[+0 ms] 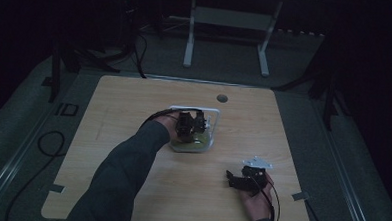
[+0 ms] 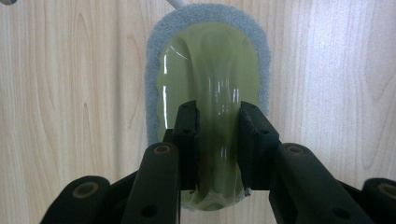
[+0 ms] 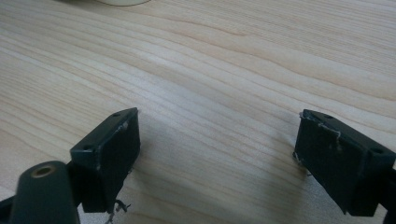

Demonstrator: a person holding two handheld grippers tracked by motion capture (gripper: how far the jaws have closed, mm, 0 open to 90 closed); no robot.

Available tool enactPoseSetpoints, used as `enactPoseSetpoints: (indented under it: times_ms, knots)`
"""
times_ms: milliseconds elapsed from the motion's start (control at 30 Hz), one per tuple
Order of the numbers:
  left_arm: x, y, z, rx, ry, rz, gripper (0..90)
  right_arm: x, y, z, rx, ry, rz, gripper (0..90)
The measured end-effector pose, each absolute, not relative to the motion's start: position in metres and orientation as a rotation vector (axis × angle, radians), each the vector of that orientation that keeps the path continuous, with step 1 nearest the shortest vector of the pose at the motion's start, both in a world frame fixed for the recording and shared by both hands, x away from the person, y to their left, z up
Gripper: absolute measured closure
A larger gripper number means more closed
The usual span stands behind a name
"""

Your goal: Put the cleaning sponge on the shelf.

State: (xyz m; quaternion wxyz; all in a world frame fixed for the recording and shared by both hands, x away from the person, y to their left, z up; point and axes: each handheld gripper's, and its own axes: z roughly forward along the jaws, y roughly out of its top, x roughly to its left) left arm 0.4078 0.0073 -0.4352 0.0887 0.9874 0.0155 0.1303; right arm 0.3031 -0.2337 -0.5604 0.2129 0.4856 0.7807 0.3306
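An olive-green glossy scrubber [image 2: 210, 60] with a grey felt rim lies flat on the wooden table [image 2: 70, 93]. In the high view the scrubber [image 1: 195, 144] sits at mid-table, just in front of a white frame [image 1: 204, 110]. My left gripper [image 2: 218, 140] points straight down, its black jaws closed on the raised middle ridge of the scrubber. In the high view my left gripper [image 1: 189, 126] hangs over the scrubber. My right gripper [image 3: 217, 158] stands open just above bare wood, with nothing between its fingers. The high view puts my right gripper [image 1: 233, 180] near the front right of the table.
A round cable hole [image 1: 222, 98] lies at the table's far edge. Beyond the table stands a white metal stand [image 1: 227, 27] on dark floor. A pale rounded thing [image 3: 123, 1] shows at the top edge of the right gripper view. Cables trail off the table's left side.
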Motion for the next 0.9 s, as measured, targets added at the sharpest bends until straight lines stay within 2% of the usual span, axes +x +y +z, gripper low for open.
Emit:
enactPoseSetpoints:
  times_ms: [900]
  knots:
    - [0.415,-0.001,-0.453,2.976,-0.020,0.528,71.2,0.303,-0.234,-0.560,1.348,2.167,0.918,13.9]
